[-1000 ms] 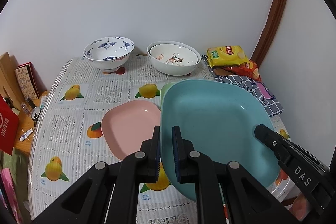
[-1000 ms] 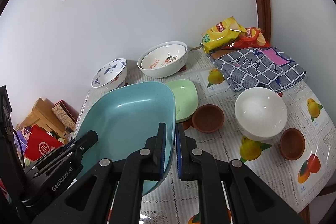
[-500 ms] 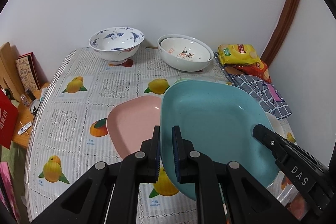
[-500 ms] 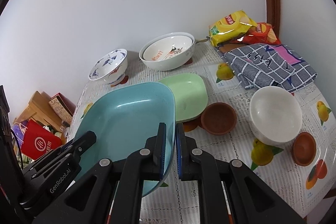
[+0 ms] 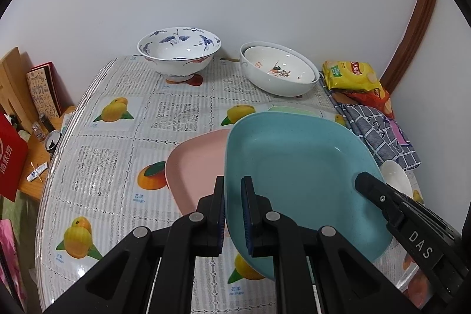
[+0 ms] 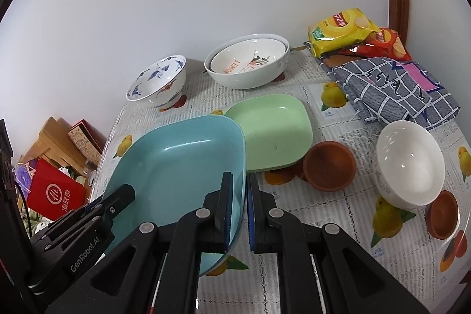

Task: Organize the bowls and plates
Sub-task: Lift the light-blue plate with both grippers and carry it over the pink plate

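Right tool (image 6: 237,206) clamps the blue plate (image 6: 179,164) rim; green plate (image 6: 273,131) lies just beyond.

Even indoor light, sharp, fisheye-warped dark edges.

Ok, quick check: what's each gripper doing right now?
Left gripper: shut on the blue plate, at its left rim.
Right gripper: shut on the same plate's right rim.
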Demonstrator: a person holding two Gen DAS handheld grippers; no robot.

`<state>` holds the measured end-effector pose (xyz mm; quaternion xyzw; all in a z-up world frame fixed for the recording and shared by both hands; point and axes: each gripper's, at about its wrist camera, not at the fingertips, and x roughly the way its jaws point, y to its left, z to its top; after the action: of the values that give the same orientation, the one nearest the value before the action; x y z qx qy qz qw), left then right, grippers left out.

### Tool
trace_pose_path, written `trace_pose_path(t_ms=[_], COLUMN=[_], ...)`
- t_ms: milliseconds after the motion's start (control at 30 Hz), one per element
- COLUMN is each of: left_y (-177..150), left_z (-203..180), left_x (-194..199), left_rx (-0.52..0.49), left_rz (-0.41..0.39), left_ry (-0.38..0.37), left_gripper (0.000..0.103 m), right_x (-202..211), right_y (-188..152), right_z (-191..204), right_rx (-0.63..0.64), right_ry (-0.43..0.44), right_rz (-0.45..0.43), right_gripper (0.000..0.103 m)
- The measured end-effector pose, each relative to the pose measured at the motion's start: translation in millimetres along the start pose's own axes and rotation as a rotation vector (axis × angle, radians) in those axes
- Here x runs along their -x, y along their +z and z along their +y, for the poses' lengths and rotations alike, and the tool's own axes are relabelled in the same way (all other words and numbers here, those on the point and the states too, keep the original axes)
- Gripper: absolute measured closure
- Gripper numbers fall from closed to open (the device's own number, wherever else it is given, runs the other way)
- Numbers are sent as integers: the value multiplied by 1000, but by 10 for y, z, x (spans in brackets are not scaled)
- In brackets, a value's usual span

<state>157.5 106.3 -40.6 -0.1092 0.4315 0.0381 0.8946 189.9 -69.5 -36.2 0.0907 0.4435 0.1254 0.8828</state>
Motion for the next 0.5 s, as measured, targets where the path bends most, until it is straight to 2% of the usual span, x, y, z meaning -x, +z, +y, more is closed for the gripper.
trace_pose_path(t_ms=[500], left_y=[4], left_z=[221], left_x=[-189], left_rx=[46], left_rz=[36], left_ry=[15], left_gripper=[92], right_x=[-272], right_y=[3], right_z=[158], right_rx=[42], right_ry=[5], right_rz=[38], right_gripper=[94])
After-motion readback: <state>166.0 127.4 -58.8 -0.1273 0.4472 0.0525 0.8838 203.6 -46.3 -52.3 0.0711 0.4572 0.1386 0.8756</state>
